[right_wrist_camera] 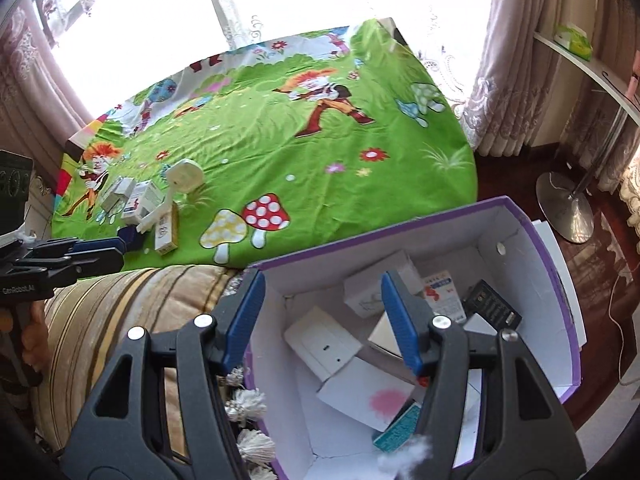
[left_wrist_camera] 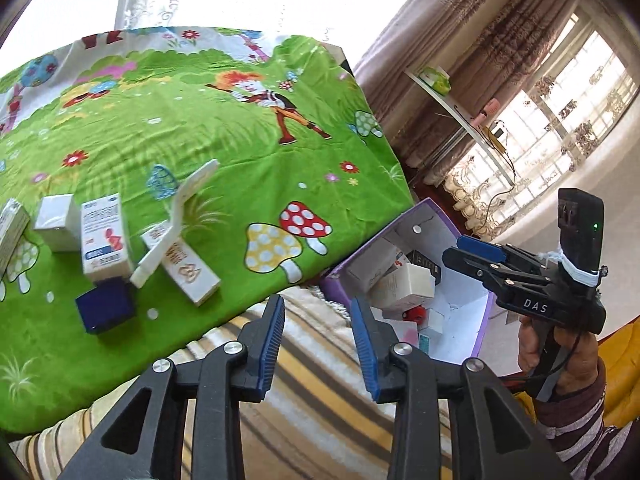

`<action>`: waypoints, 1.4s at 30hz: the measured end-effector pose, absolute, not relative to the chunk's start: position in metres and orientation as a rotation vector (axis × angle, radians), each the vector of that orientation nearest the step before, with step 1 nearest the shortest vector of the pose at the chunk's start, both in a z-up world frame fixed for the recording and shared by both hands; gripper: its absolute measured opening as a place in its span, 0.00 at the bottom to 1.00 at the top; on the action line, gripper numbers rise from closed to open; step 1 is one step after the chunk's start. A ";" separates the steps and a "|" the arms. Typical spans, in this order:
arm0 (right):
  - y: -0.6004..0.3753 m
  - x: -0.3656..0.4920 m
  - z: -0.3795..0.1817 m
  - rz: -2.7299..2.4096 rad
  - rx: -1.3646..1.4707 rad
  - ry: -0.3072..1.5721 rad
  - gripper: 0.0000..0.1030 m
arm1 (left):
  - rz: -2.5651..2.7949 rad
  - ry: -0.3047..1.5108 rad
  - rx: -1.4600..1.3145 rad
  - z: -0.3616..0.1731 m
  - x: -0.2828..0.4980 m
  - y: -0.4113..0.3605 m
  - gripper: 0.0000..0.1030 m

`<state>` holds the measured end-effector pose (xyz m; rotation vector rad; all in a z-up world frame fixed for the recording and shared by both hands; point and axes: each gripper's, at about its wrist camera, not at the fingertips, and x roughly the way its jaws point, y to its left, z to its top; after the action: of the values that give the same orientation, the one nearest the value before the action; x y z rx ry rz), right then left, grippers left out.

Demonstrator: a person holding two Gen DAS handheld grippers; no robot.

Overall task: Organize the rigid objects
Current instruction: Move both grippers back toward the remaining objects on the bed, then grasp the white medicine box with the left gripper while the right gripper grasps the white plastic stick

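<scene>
A purple cardboard box [right_wrist_camera: 536, 224] with white inside holds several small cartons; it also shows in the left wrist view [left_wrist_camera: 430, 216]. On the green cartoon sheet [left_wrist_camera: 224, 128] lie a dark blue box [left_wrist_camera: 105, 306], a white and blue medicine carton [left_wrist_camera: 103, 238], a long white carton [left_wrist_camera: 182, 266], a white stick-like object [left_wrist_camera: 176, 216] and more white cartons [left_wrist_camera: 56, 222]. My left gripper [left_wrist_camera: 318, 346] is open and empty above the striped blanket. My right gripper [right_wrist_camera: 322, 320] is open and empty over the purple box's near left corner.
A striped blanket [right_wrist_camera: 132, 304] with white tassels [right_wrist_camera: 250, 404] lies between the sheet and the box. Curtains, a white shelf [right_wrist_camera: 592, 68] and a metal stand base [right_wrist_camera: 564, 208] are to the right on the dark floor.
</scene>
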<state>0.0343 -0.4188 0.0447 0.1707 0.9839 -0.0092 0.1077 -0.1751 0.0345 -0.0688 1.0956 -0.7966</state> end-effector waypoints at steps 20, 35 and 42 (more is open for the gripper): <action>-0.283 0.109 0.034 0.196 0.047 1.091 0.66 | -0.520 1.103 -0.254 0.012 0.139 -0.030 0.45; -0.185 0.120 0.120 0.029 -0.442 0.902 0.92 | -0.295 1.158 -0.301 -0.012 0.175 0.020 0.46; -0.228 0.175 0.056 0.007 -0.032 1.073 0.92 | -0.176 1.140 -0.185 -0.010 0.224 0.037 0.62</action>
<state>0.1751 -0.2283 0.0558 -0.0319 1.0733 0.0068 0.2243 0.0374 -0.0097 -0.1853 1.1399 -0.1764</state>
